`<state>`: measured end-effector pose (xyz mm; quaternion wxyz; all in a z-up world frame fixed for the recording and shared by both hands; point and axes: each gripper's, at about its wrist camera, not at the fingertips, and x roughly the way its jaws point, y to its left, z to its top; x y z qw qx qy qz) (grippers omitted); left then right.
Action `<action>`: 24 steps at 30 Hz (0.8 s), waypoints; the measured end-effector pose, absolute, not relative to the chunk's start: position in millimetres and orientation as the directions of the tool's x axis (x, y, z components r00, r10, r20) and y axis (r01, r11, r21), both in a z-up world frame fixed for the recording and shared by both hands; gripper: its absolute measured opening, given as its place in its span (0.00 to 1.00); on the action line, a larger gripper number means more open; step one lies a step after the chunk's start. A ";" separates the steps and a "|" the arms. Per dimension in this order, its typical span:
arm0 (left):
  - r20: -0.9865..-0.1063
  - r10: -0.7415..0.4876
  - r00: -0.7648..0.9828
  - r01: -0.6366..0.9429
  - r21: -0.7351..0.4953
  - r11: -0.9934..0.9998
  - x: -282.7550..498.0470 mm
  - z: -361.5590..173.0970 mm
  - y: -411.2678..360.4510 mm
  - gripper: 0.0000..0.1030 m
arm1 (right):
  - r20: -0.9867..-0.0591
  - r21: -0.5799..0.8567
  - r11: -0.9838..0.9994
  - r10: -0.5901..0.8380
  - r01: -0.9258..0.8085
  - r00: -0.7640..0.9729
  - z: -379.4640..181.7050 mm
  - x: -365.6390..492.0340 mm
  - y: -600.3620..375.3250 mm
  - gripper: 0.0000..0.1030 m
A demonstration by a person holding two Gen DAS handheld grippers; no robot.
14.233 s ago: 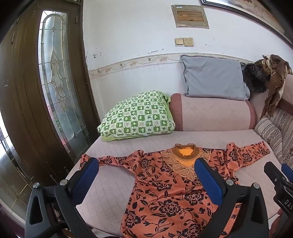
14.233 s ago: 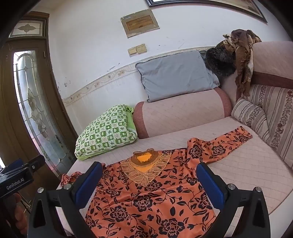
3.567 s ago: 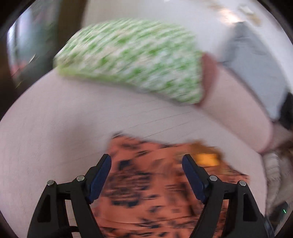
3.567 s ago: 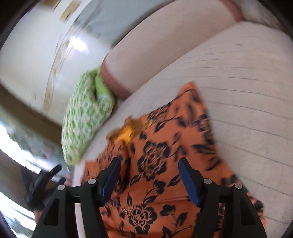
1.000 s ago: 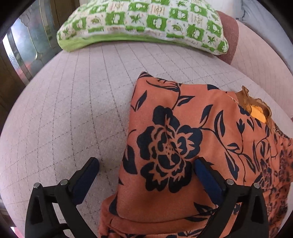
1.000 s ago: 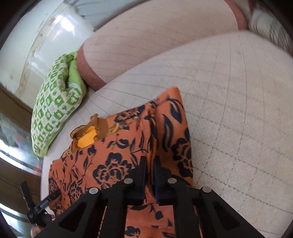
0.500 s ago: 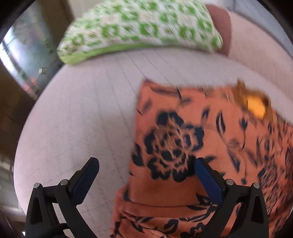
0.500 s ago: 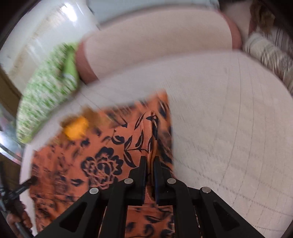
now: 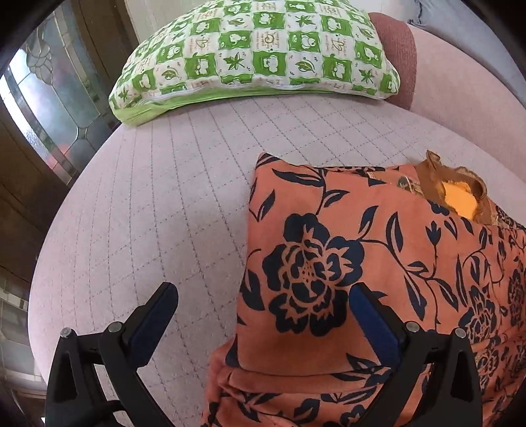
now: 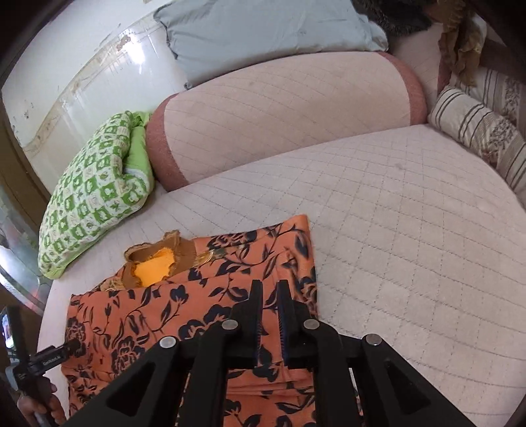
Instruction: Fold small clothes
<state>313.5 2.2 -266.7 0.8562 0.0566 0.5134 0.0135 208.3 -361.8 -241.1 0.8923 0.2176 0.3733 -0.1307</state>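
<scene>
Lying where: the orange floral top (image 9: 368,262) sits flat on the quilted pinkish mattress (image 9: 157,203), toward the near edge, with bare mattress on both sides of it.
Look of it: orange fabric with big dark navy flowers and vines, and a brown ruffled neckline (image 10: 157,256) with a bright yellow patch showing inside it. Both side portions are turned in over the middle, so it reads as a fairly narrow rectangle with straight side edges. The bit nearest the cameras is bunched into a few soft layers.
Left gripper (image 9: 263,315): wide open, holding nothing. Its blue-padded fingers straddle the top's left edge, one over bare mattress, the other over the flower print. Can't tell whether the pads actually touch the cloth.
Right gripper (image 10: 269,312): pretty much clamped, only a thin slit between the fingers, and orange fabric shows in that slit. Looks like it's pinching a fold near the top's right edge.
Also in shot: the left tool's handle and the person's hand poke in at the bottom left of the right wrist view.
Around it: green checked pillow (image 9: 263,52) at the head of the mattress, a pink bolster (image 10: 289,115) just beside it, a grey pillow (image 10: 263,29) leaning behind that, and a striped cushion (image 10: 480,131) off to the right.
</scene>
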 end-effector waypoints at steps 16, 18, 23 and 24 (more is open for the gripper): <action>-0.896 0.015 0.445 0.140 0.086 0.986 311.5 -277.3 -34.5 1.00 | -0.772 0.454 0.874 0.287 0.175 0.568 -280.8 244.4 -308.9 0.10; -0.882 0.086 0.464 0.176 0.187 0.966 309.6 -284.9 -46.0 1.00 | -0.821 0.410 0.904 0.306 0.123 0.483 -295.9 251.2 -283.5 0.11; -0.873 0.045 0.485 0.114 0.114 0.987 314.9 -271.8 -29.9 1.00 | -0.775 0.410 0.903 0.270 0.129 0.571 -281.6 249.0 -291.8 0.10; -0.861 0.070 0.505 0.087 0.131 0.988 316.7 -269.1 -25.7 1.00 | -0.761 0.415 0.897 0.250 0.154 0.599 -278.3 248.3 -300.8 0.10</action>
